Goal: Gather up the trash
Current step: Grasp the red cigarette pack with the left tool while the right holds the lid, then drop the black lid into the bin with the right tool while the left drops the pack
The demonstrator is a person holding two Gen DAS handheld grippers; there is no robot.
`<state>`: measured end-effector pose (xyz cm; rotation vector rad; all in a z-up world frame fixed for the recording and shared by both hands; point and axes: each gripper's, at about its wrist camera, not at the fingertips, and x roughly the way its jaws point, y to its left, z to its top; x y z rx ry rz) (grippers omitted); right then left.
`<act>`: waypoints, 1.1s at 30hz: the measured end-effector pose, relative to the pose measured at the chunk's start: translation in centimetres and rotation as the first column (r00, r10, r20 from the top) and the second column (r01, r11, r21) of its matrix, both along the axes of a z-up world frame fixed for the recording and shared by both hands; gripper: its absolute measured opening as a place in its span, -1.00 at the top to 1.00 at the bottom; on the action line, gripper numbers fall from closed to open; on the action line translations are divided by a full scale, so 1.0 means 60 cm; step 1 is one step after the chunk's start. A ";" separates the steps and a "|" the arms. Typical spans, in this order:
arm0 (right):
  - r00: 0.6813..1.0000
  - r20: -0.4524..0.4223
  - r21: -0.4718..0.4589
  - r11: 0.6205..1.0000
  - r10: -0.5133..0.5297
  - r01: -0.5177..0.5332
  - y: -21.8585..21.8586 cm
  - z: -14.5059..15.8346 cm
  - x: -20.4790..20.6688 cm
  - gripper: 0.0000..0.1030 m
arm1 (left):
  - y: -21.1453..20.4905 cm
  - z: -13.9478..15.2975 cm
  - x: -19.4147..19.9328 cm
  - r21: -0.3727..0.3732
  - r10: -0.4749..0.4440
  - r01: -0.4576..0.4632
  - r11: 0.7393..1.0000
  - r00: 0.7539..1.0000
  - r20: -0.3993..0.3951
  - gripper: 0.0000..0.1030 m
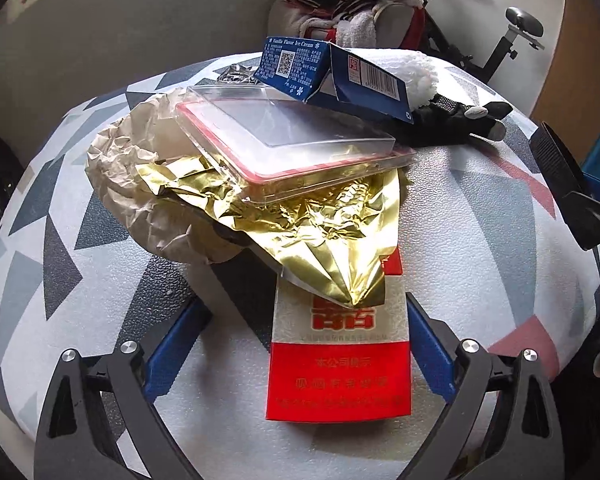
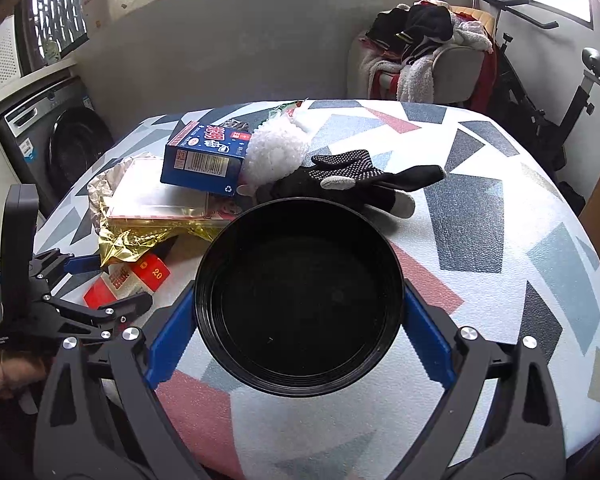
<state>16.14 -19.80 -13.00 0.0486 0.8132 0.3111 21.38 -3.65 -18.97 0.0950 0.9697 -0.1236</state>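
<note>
Between the left tool's (image 1: pixel 300 344) wide fingers, the red-and-white carton (image 1: pixel 338 364) is lying light, crushable, best pinched across its sides; right tool (image 2: pixel 300 312) is holding the black bin (image 2: pixel 299 300).

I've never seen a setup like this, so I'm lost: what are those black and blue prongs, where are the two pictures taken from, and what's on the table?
No robot here: a person holds a two-fingered tool in each hand, each with a camera looking along its fingers. The left tool stands open around a red cigarette pack, without gripping it. Beyond lie gold foil, a clear plastic case, crumpled paper, a blue ice cream box and a black glove. The right tool clamps a black bin for the trash.
</note>
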 end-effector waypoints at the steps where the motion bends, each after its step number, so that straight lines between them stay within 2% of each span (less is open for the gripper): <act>1: 1.000 0.001 -0.001 1.000 0.000 0.000 -0.001 0.001 -0.003 -0.80 | -0.001 0.003 -0.002 0.001 -0.010 0.010 1.000 1.000 0.004 -0.61; 3: 1.000 0.007 0.000 1.000 -0.002 0.002 -0.002 0.003 -0.009 -0.80 | -0.004 0.011 -0.007 0.000 -0.041 0.041 0.999 0.999 0.010 -0.05; 18: 0.998 0.061 0.019 1.000 0.002 -0.003 -0.010 0.034 -0.080 -0.80 | -0.018 0.067 -0.100 -0.120 -0.144 0.152 0.981 0.987 0.072 -0.04; 24: 0.997 0.072 0.019 1.000 0.001 -0.002 -0.015 0.039 -0.105 -0.80 | -0.019 0.104 -0.146 -0.136 -0.161 0.179 0.974 0.977 0.138 -0.04; 27: 0.998 0.069 0.020 1.000 0.001 -0.002 -0.017 0.039 -0.115 -0.80 | -0.019 0.117 -0.163 -0.118 -0.177 0.198 0.973 0.970 0.167 -0.04; 33: 0.997 0.071 0.030 1.000 -0.003 0.001 -0.016 0.040 -0.137 -0.80 | -0.016 0.129 -0.182 -0.116 -0.180 0.203 0.972 0.966 0.185 -0.04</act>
